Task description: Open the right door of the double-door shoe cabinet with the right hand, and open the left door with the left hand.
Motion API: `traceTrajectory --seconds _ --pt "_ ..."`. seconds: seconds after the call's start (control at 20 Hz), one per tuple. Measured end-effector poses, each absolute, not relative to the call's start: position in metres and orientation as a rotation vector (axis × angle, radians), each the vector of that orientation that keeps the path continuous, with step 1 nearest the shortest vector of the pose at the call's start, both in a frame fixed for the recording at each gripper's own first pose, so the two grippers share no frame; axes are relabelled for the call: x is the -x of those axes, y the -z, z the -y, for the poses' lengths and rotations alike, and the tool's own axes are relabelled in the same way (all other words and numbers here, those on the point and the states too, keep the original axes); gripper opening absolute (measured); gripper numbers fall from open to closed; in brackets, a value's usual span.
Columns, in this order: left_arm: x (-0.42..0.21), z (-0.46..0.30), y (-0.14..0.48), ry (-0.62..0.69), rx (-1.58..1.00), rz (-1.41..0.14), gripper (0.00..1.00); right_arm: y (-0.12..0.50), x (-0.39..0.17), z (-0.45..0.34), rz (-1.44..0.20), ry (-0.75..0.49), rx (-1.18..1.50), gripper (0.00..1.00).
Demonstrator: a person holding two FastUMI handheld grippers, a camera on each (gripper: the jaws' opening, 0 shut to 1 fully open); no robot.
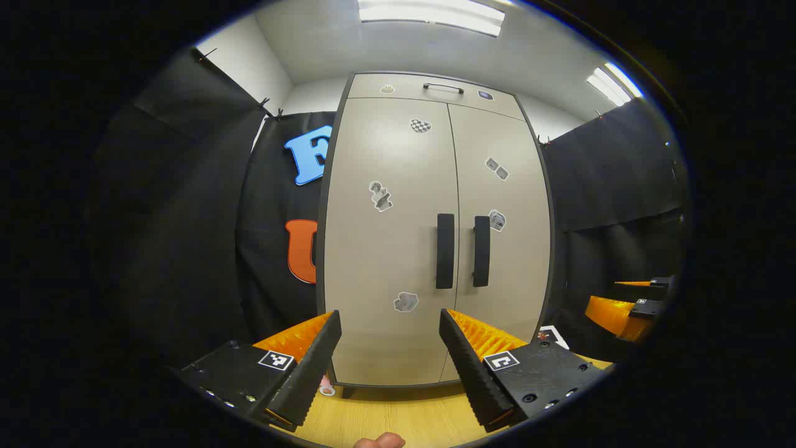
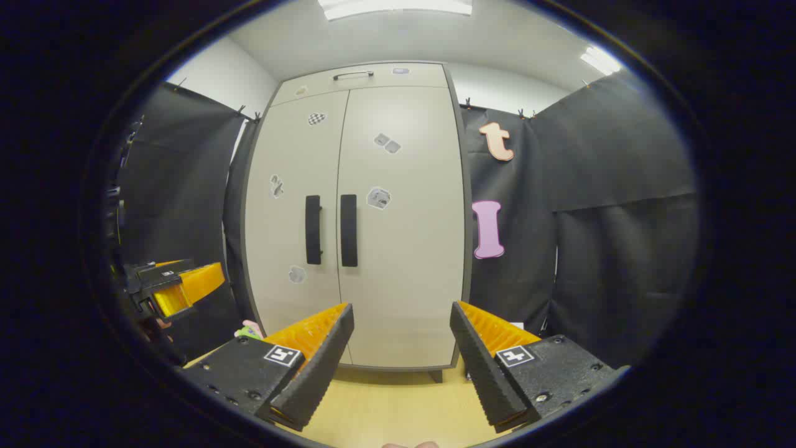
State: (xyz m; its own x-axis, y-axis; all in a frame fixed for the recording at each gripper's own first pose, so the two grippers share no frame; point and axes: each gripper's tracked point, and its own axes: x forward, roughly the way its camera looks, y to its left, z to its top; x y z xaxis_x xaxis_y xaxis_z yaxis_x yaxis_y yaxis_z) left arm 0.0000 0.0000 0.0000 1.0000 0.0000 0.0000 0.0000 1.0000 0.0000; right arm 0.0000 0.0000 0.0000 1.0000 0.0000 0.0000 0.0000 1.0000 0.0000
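Observation:
A tall beige double-door shoe cabinet (image 1: pixel 398 249) (image 2: pixel 404 249) stands ahead with both doors closed. Its left door handle (image 1: pixel 444 251) (image 2: pixel 313 229) and right door handle (image 1: pixel 481 251) (image 2: pixel 348 230) are dark vertical bars on either side of the centre seam. My left gripper (image 1: pixel 390 323) is open, some way short of the left door, below its handle. My right gripper (image 2: pixel 402 316) is open too, facing the right door's lower part, apart from it. The right gripper (image 1: pixel 628 305) also appears at the far right of the left gripper view, and the left gripper (image 2: pixel 177 286) at the far left of the right gripper view.
A drawer with a thin handle (image 1: pixel 443 86) tops the cabinet. Several stickers dot the doors. Black cloth walls (image 2: pixel 591 218) close in on both sides. The cabinet stands on short feet on a light wooden floor (image 1: pixel 398 417). A small pink-and-green object (image 2: pixel 249 330) lies by the cabinet's left foot.

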Motion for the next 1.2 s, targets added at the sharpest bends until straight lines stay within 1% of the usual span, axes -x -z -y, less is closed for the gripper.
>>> traceTrajectory --seconds 0.15,0.3,0.5,0.65,1.2 --pt "-0.003 0.001 -0.005 0.005 0.002 0.006 0.95 -0.002 -0.003 0.002 -0.003 0.017 0.005 0.99" --pt "-0.008 -0.004 -0.009 -0.021 -0.012 0.006 0.95 -0.002 -0.008 -0.003 -0.014 0.013 0.016 0.99" --pt "-0.015 0.002 -0.010 0.014 0.023 -0.008 0.95 -0.007 -0.011 -0.002 -0.012 0.021 0.015 0.99" --pt "-0.020 -0.005 -0.017 0.001 0.016 0.006 0.95 -0.015 -0.013 -0.001 0.004 0.029 0.007 0.99" --pt "-0.025 -0.004 -0.021 0.019 0.001 0.016 0.95 -0.019 -0.015 -0.004 0.018 0.044 0.009 0.99"
